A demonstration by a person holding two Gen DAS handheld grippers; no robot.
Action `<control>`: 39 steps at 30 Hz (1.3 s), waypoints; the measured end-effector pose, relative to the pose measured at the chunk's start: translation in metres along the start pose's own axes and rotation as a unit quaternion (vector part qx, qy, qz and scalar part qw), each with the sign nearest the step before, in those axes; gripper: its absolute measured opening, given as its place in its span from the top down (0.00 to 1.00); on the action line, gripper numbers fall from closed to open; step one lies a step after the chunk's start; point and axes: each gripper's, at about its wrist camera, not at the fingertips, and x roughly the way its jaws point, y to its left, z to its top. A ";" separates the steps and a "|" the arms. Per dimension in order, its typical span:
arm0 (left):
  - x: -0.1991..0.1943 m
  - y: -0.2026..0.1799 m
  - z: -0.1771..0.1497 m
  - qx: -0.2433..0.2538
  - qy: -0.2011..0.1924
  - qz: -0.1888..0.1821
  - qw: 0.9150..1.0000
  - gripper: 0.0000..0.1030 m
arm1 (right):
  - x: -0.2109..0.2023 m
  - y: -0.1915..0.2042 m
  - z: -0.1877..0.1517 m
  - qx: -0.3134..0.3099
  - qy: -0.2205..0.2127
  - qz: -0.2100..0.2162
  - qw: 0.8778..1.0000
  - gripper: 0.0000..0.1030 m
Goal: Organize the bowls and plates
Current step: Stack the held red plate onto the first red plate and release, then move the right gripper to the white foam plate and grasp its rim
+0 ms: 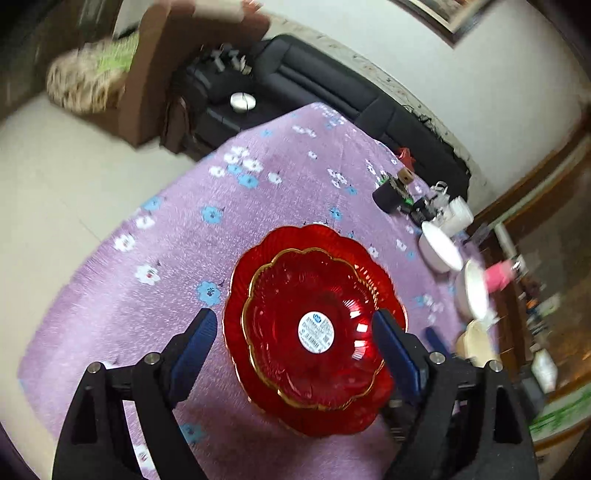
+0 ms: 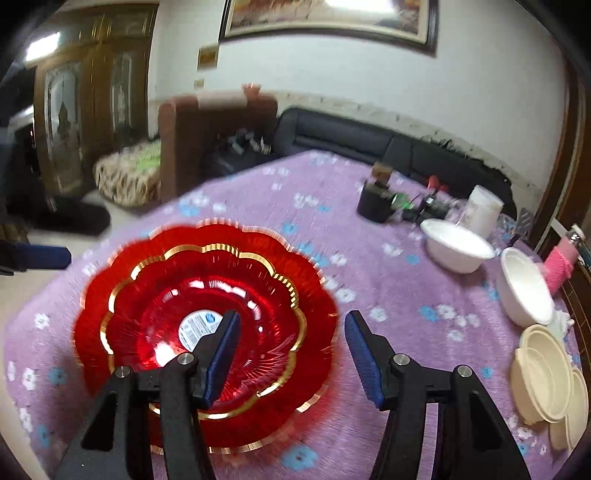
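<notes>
Tablecloth [image 1: 288, 192], lilac with small blue and white flowers, covers the table and fills the middle of both my wrist views. Behind it a dark sofa [image 1: 332, 85] runs along the white wall, with a brown armchair [image 2: 207, 140] toward the upper left and a framed picture [image 2: 328, 18] along the top of the right wrist view. A wooden cabinet [image 2: 92, 110] stands at the upper left there.

In the lower centre of the left wrist view sits a red scalloped glass bowl [image 1: 314, 332] with a gold rim, nested on a larger red scalloped plate [image 1: 236, 295]; a round white label [image 1: 316, 331] is stuck at the bowl's middle. My left gripper [image 1: 295, 332] is spread wide, one blue pad on each side of the stack, holding nothing.

My right gripper [image 2: 291, 354] is also open and empty, its left finger above the red bowl's right side, its right finger over bare cloth.

Along the right edge of the right wrist view stand two white bowls [image 2: 458, 247], apart from each other, and below them a cluster of cream bowls [image 2: 546, 376]. A white cup [image 2: 484, 210] and some dark electronics [image 2: 376, 203] sit in the upper right.
</notes>
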 end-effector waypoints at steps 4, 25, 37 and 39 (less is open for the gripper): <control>-0.017 -0.035 -0.017 0.072 -0.039 0.041 0.996 0.17 | -0.018 -0.020 -0.006 0.012 -0.002 0.007 1.000 0.20; 0.008 -0.138 -0.065 0.186 0.033 0.008 0.982 0.17 | -0.073 -0.272 -0.037 0.230 0.029 -0.059 0.971 0.21; 0.044 -0.139 -0.025 0.163 0.055 0.005 0.985 0.17 | 0.041 -0.291 0.018 0.382 0.103 0.091 0.914 0.20; 0.044 -0.134 -0.016 0.158 0.047 0.003 0.986 0.17 | 0.066 -0.296 0.022 0.412 0.122 0.093 0.898 0.21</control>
